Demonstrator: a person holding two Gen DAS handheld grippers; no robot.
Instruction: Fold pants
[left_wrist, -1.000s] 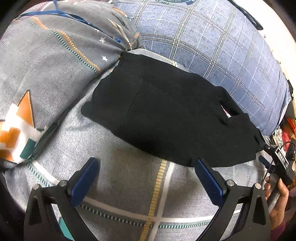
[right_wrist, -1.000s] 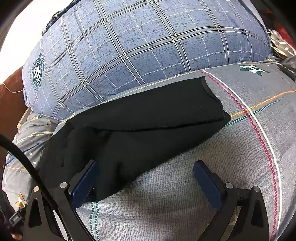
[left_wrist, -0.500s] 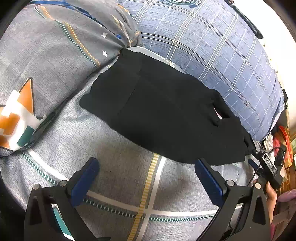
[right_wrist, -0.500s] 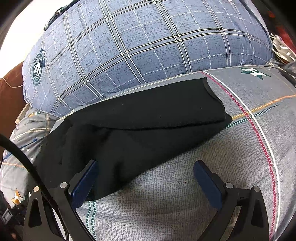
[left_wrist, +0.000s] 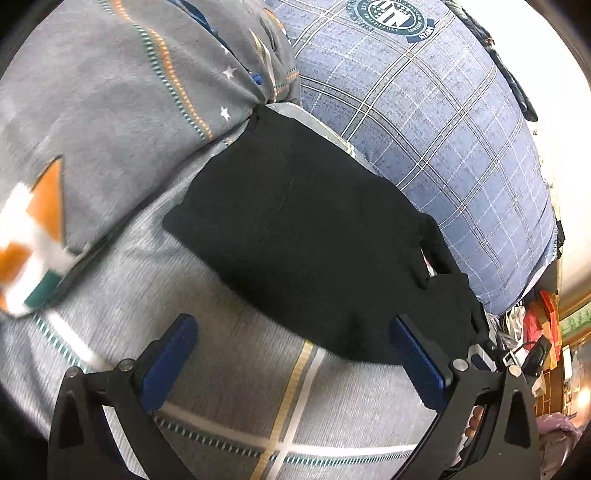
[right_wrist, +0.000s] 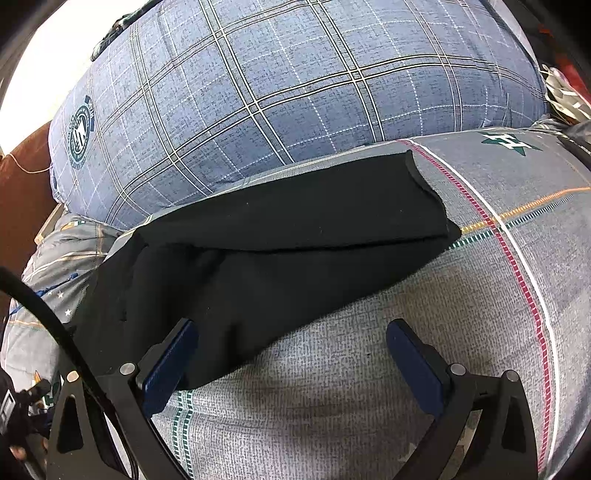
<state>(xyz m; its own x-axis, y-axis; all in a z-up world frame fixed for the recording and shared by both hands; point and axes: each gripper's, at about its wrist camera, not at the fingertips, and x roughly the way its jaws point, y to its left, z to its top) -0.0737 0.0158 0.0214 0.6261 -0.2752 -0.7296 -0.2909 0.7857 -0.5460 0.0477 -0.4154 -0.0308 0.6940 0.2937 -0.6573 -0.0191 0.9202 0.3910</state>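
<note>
Left wrist view: blue plaid pillow (left_wrist: 443, 122) upper right, grey patterned bedsheet (left_wrist: 240, 387) below, blurred. Black pants (left_wrist: 314, 251) folded at centre, just above left gripper (left_wrist: 295, 354), spread wide, holding nothing.

Right wrist view: same pillow (right_wrist: 295, 81) on top. Pants (right_wrist: 277, 251) centre-left, perhaps brushing left finger of right gripper (right_wrist: 291, 358), likewise spread, nothing between.

pants (left_wrist: 314, 240): plain black, no pattern
bed sheet (left_wrist: 258, 398): grey weave, crossed by white, yellow and teal dashed stripes; a red dashed stripe (right_wrist: 517, 280) runs beside a white one in the right wrist view
plaid pillow (right_wrist: 295, 85): blue, with cream and white grid lines and a round dark green and white crest (left_wrist: 391, 16)
grey quilt (left_wrist: 110, 110): grey, with small white stars, an orange and teal dashed stripe, an orange and white arrow shape
left hand-held gripper (left_wrist: 293, 358): black frame, blue finger pads
right hand-held gripper (right_wrist: 291, 360): black frame, blue finger pads
</note>
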